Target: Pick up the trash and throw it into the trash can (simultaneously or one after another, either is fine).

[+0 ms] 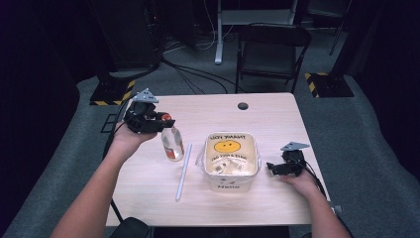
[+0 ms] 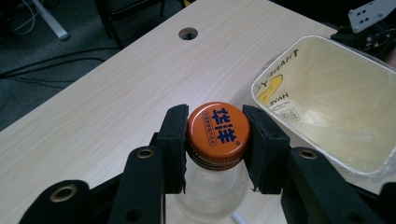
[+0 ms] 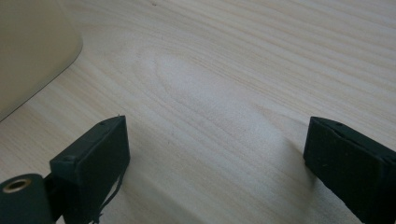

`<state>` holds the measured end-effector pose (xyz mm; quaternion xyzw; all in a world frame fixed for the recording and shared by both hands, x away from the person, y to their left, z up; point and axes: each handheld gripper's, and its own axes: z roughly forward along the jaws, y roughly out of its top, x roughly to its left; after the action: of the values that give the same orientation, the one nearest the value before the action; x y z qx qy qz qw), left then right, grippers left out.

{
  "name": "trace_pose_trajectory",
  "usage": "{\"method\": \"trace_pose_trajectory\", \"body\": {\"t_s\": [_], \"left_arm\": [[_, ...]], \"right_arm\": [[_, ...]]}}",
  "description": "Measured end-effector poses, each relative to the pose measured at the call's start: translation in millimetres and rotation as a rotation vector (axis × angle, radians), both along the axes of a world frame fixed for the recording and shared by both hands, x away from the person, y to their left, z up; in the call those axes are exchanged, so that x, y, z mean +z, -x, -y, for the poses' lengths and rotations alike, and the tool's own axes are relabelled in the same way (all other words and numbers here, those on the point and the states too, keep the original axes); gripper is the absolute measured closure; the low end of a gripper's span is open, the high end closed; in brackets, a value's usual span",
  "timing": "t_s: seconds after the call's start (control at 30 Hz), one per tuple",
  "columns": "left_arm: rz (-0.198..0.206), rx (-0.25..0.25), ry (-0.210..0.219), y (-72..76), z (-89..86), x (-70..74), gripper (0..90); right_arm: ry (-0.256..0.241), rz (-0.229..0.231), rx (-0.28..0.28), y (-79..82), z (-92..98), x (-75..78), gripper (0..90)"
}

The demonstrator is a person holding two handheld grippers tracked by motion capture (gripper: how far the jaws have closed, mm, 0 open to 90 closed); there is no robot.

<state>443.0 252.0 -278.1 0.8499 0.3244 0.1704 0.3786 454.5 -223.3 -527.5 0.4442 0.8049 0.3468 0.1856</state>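
jaws of the left gripper were seen clamped on the orange cap of a clear bottle, one black pad pressed to each side of the cap. blue characters were printed across the cap's top. the bottle was stood upright on the pale wooden surface, toward its left half, with the left gripper held over its top in the high view and gripped by the left hand.

just right of the bottle, a white straw was laid flat on the surface, running lengthwise toward the person. beside that, near the middle, a square cream tub with a yellow smiley face and dark lettering was set, open at the top and lined with clear plastic; its rim was caught at the right of the left gripper view.

over on the right, the right gripper was held low, just beside the tub's right wall. in its own view its jaws were shown spread wide apart with nothing but bare wood grain between them, and a corner of the tub was glimpsed at upper left. a round cable hole was noted near the far edge of the surface.
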Motion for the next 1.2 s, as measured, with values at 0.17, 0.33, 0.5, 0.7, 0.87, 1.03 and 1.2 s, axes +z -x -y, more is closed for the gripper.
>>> {"method": "trace_pose_trajectory", "body": {"t_s": [0.17, 0.33, 0.5, 0.7, 0.87, 1.03, 1.2], "left_arm": [[0.010, -0.013, -0.005, 2.6, 2.8, 10.9, 62.4], [0.021, -0.022, -0.003, 5.0, 5.7, 20.8, 62.4], [0.033, -0.029, -0.013, 6.8, 8.0, 31.4, 62.4], [0.046, -0.040, -0.017, 9.1, 11.4, 42.9, 62.4], [0.047, -0.050, -0.011, 10.5, 15.8, 50.4, 62.4], [0.049, -0.067, -0.005, 11.1, 21.3, 59.3, 62.4], [0.061, -0.080, 0.008, 11.5, 27.1, 69.5, 62.4]], "right_arm": [[0.000, 0.000, 0.000, 0.0, 0.0, 0.0, 6.2], [0.000, 0.000, 0.000, 0.0, 0.0, 0.0, 6.2], [0.000, 0.000, 0.000, 0.0, 0.0, 0.0, 6.2], [0.000, 0.001, 0.000, 0.0, 0.0, 0.0, 6.2], [0.000, 0.000, 0.000, 0.0, 0.0, 0.0, 6.2], [0.000, 0.000, 0.001, 0.0, 0.0, 0.0, 6.2], [0.000, 0.001, 0.001, -0.1, 0.1, 0.0, 6.2]]}}
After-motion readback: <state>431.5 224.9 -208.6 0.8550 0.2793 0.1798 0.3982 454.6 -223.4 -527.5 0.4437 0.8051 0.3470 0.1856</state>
